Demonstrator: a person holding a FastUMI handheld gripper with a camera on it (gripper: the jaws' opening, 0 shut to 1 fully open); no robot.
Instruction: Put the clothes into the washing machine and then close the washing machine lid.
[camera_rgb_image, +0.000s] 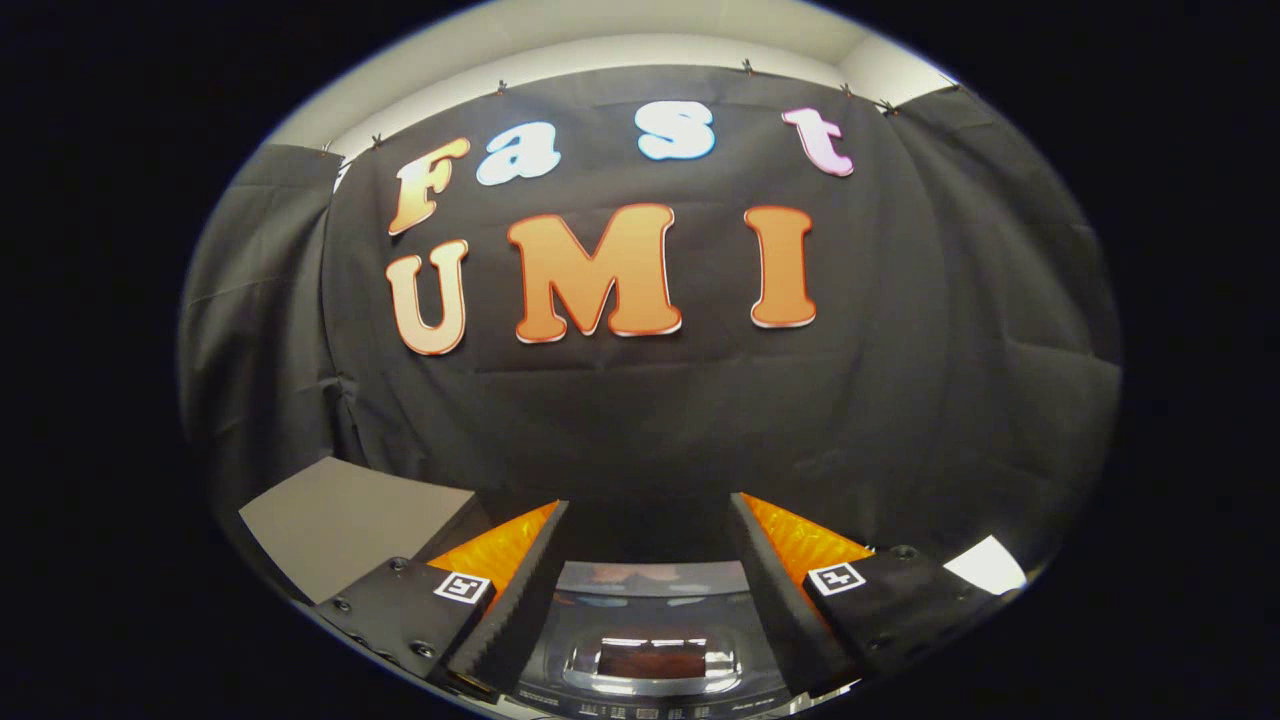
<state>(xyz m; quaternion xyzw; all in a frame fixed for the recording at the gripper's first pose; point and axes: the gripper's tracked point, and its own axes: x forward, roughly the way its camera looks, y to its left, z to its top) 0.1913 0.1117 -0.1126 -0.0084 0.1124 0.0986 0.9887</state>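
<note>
My gripper (648, 505) is held level and points at the booth's black cloth wall. Its fingers are spread wide apart with nothing between them. Below and between the fingers lies the top of the washing machine (650, 600), dark and glossy. The lid's window (652, 660) reflects the lights above, and the lid looks to lie flat. A strip of control markings (650, 712) runs along the machine's near edge.
A grey flat panel (340, 525) lies beside the machine, beyond the left finger. A small white patch (985, 565) sits beyond the right finger. The black cloth wall (650, 420) hangs close behind the machine, with a pale ceiling (640, 30) above it.
</note>
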